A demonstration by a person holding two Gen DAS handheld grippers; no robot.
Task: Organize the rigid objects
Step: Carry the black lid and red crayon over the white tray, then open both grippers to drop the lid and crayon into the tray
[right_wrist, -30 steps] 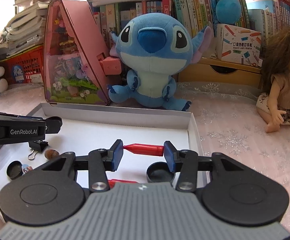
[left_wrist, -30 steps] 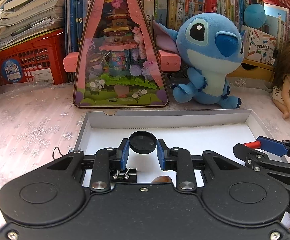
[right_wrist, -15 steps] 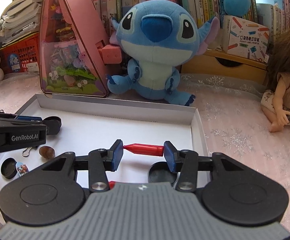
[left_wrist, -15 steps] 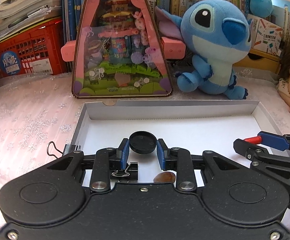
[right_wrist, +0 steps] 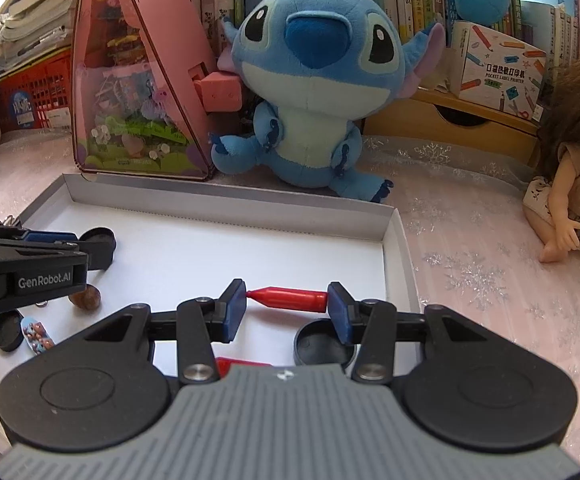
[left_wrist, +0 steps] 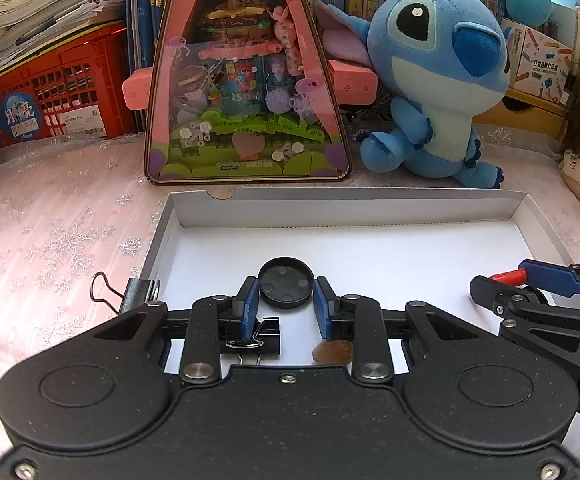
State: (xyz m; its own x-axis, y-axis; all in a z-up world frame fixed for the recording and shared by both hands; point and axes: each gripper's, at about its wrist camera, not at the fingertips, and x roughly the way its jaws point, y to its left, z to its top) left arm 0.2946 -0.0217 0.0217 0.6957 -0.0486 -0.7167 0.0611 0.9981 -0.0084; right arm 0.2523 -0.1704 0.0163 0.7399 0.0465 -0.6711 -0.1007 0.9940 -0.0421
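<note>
My left gripper [left_wrist: 286,300] is shut on a black round cap [left_wrist: 286,287] and holds it over the left part of a white shallow box [left_wrist: 346,208]. My right gripper [right_wrist: 287,304] is shut on a red pen cap [right_wrist: 288,299], held lengthwise between the pads over the box's right part [right_wrist: 390,240]. Below the left gripper lie a black binder clip [left_wrist: 258,340] and a brown stone [left_wrist: 332,352]. In the right wrist view a black round lid [right_wrist: 322,346], another black cap [right_wrist: 7,330], a small picture piece [right_wrist: 37,330] and the brown stone [right_wrist: 85,299] lie in the box.
A binder clip [left_wrist: 130,292] sits at the box's left rim. Behind the box stand a pink triangular toy case [left_wrist: 246,80] and a blue plush [left_wrist: 442,88]. A doll [right_wrist: 570,168] sits at the right. Books and a red crate [left_wrist: 50,96] line the back.
Both grippers have risen and tilted down over the box, so more of its floor shows. Each keeps its hold, the left on the black cap, the right on the red pen cap.
</note>
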